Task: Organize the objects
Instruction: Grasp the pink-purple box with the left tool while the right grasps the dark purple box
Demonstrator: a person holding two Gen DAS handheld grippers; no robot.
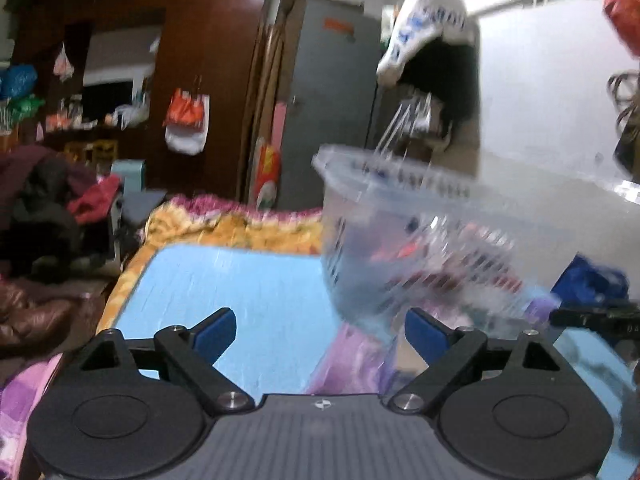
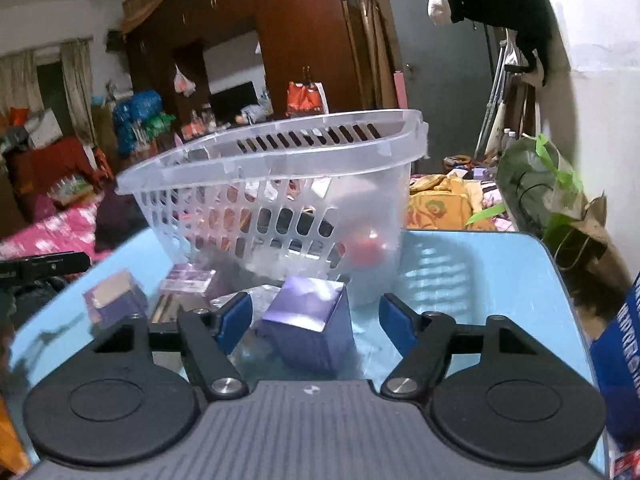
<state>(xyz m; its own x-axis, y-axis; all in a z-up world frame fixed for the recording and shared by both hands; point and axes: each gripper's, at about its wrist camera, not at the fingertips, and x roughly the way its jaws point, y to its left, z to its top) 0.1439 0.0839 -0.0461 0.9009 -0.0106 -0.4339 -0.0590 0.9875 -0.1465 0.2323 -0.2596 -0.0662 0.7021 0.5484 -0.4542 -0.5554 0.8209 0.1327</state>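
A clear slotted plastic basket (image 2: 280, 184) stands on the light blue table (image 2: 480, 300) and holds a red ball (image 2: 362, 250) and several small items. It shows blurred in the left wrist view (image 1: 420, 232). A purple box (image 2: 310, 326) stands just in front of my right gripper (image 2: 316, 322), between its open fingers, untouched. A second purple box (image 2: 114, 300) and a small clear case (image 2: 188, 280) lie to its left. My left gripper (image 1: 320, 336) is open and empty above the table, left of the basket.
A bed with an orange and pink cover (image 1: 224, 220) lies behind the table. A plant in a brown paper bag (image 2: 560, 208) stands at the right edge. A blue bag (image 2: 620, 360) is near right. The other gripper's black tip (image 2: 40, 266) shows at the left.
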